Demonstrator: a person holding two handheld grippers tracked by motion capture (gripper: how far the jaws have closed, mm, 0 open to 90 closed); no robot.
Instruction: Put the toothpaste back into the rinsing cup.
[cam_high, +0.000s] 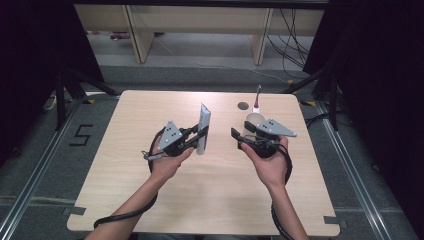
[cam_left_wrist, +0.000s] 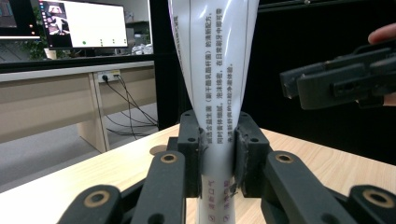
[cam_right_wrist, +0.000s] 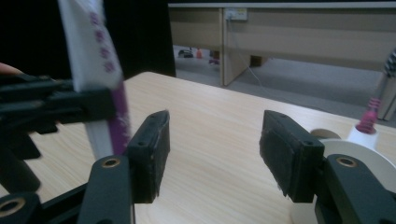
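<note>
High view: wooden surface (cam_high: 150, 200) under two raised hands. White tube (cam_high: 202, 128) upright above the surface, clamped near its lower end by the left gripper (cam_high: 199, 136). Left hand (cam_high: 167, 162) below and left of the tube, palm wrapped under the gripper body, forearm slanting in from the bottom edge. White cup (cam_high: 252, 120) right of the tube, standing on the surface just behind the right gripper (cam_high: 236, 139), a toothbrush (cam_high: 257, 97) with a pink neck sticking up out of it. Right hand (cam_high: 270, 165) right of the tube, palm up under its gripper, fingers aimed left toward the tube and parted, nothing between them.

Left gripper view: fingers (cam_left_wrist: 189, 149) clenched on the tube (cam_left_wrist: 212, 70), pads pressing its narrow part from both sides; printed text running down the tube's face, crimped wide end upward. Right gripper (cam_left_wrist: 292, 84) level, just right of the tube, apart from it.

Right gripper view: fingers (cam_right_wrist: 152, 154) released with bare surface (cam_right_wrist: 215, 140) between the pads. Tube (cam_right_wrist: 93, 56) at the left, held in the left gripper (cam_right_wrist: 100, 105), near the left pad but apart. Cup (cam_right_wrist: 355, 154) far right of the tube behind the right pad, toothbrush (cam_right_wrist: 371, 119) standing in it.
</note>
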